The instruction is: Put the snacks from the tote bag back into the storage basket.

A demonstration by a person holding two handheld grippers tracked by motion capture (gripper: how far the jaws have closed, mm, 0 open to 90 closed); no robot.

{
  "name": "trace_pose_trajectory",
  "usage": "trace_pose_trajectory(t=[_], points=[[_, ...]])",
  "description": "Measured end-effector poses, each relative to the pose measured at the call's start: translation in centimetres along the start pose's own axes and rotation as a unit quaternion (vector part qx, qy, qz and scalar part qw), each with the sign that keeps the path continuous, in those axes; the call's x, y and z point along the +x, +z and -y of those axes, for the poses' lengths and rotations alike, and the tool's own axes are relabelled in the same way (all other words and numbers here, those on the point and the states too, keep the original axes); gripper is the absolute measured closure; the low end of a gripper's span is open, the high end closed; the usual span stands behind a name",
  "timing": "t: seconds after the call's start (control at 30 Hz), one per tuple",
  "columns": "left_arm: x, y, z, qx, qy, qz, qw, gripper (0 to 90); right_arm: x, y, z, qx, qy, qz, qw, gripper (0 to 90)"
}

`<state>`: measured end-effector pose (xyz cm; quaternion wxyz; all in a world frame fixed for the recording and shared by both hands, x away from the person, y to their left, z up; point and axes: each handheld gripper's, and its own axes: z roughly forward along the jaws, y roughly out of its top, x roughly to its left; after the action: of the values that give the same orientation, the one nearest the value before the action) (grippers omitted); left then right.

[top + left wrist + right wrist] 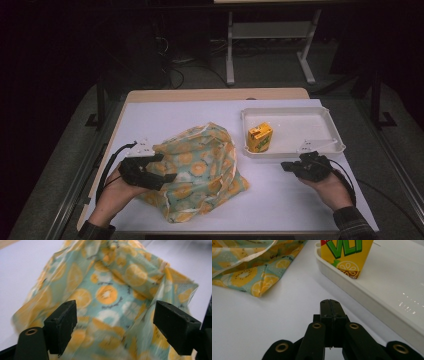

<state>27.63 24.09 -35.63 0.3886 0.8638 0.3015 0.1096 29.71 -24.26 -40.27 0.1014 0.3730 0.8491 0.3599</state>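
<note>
Gaping left claw (115, 322) frames cloth bag (110, 295).

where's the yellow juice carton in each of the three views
High view: the juice carton stands upright at the left end of the white tray, right of centre.
Left gripper view: no carton to point to; the open jaws face the fruit-print cloth bag.
Right gripper view: the carton is at top centre, inside the tray's near rim, beyond the shut jaws.
Shared landmark: the cloth bag, seen in all three views.
</note>
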Motion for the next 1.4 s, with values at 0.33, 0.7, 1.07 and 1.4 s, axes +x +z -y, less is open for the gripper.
trace_pose_trajectory(t=[0.33,0.7,1.07,1.4], points=[[1.3,-2.7,3.5,-0.015,-0.030,-0.044,0.9985,14.5,-1.5,0.8,-1.9,0.004,-0.004,0.002,1.0000,89.9],[2.6,-4.1,7.4,-0.022,-0.048,-0.074,0.9958,13.6,-3.4,2.0,-3.9,0.003,-0.011,0.012,0.9999,90.0],[3.9,-4.5,9.7,-0.030,-0.080,-0.102,0.9911,13.6,-5.6,3.9,-5.5,-0.002,-0.012,0.015,0.9998,90.0],[4.3,-4.5,10.5,-0.024,-0.091,-0.108,0.9896,13.7,-6.0,5.4,-6.6,0.003,-0.029,0.003,0.9996,90.0]])
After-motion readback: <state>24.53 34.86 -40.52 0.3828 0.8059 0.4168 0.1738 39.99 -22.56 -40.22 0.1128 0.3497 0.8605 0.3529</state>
